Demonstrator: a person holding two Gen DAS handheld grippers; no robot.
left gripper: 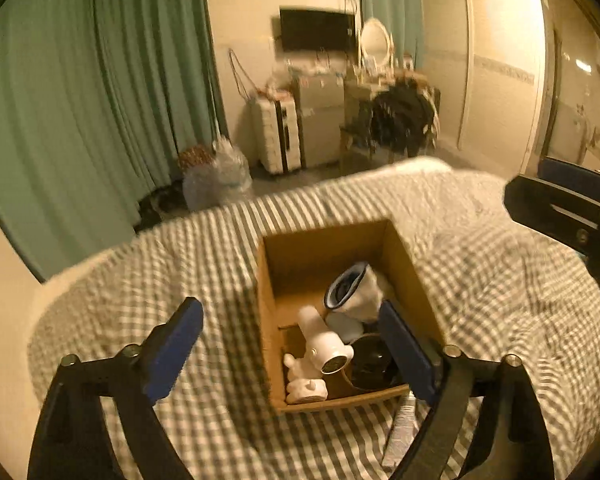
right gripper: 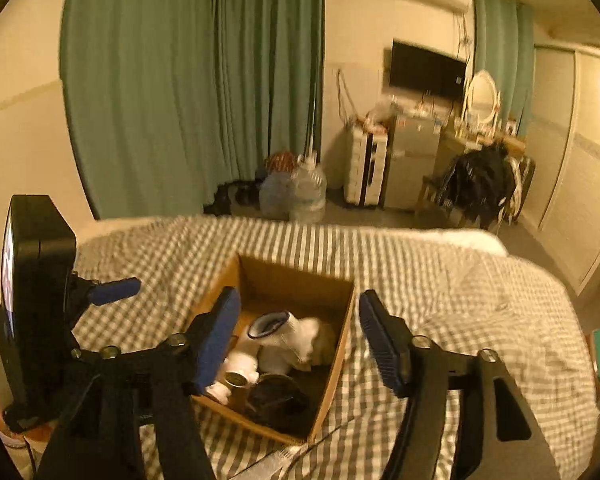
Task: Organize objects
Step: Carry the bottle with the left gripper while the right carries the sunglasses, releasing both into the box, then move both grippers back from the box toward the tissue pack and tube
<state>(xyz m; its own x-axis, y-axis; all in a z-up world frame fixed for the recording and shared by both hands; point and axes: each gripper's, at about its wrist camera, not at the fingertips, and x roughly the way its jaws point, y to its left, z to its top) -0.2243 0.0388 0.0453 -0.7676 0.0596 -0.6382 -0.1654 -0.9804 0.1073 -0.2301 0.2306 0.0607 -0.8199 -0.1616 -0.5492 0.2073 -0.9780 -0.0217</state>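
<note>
Right now a brown cardboard box (left gripper: 404, 268) sits on a bed with a grey and white checked blanket (left gripper: 204, 264). Inside the box are a few things all close together. One is a white sock with a dark rim (left gripper: 354, 288), lying tilted near the middle. Next to it is a white toy-like thing with a round front (left gripper: 324, 344), and a small white piece (left gripper: 306, 390) rests in the near corner. A dark round thing (left gripper: 374, 360) lies in the other near corner, but it is too dark to say what it is. The left gripper (left gripper: 288, 344) hangs above the near side of the box with its two blue fingers spread wide, and nothing is between them. One finger is over the blanket and the other is over the box edge. The right gripper (right gripper: 296, 338) is also spread apart and holds nothing. Its fingers sit on either side of the box in the right wrist view. A flat pale tube (left gripper: 402, 432) lies on the blanket just in front of the box. Far behind the bed hang green curtains (right gripper: 188, 88), and a black screen (right gripper: 426, 68) is on the wall.
</note>
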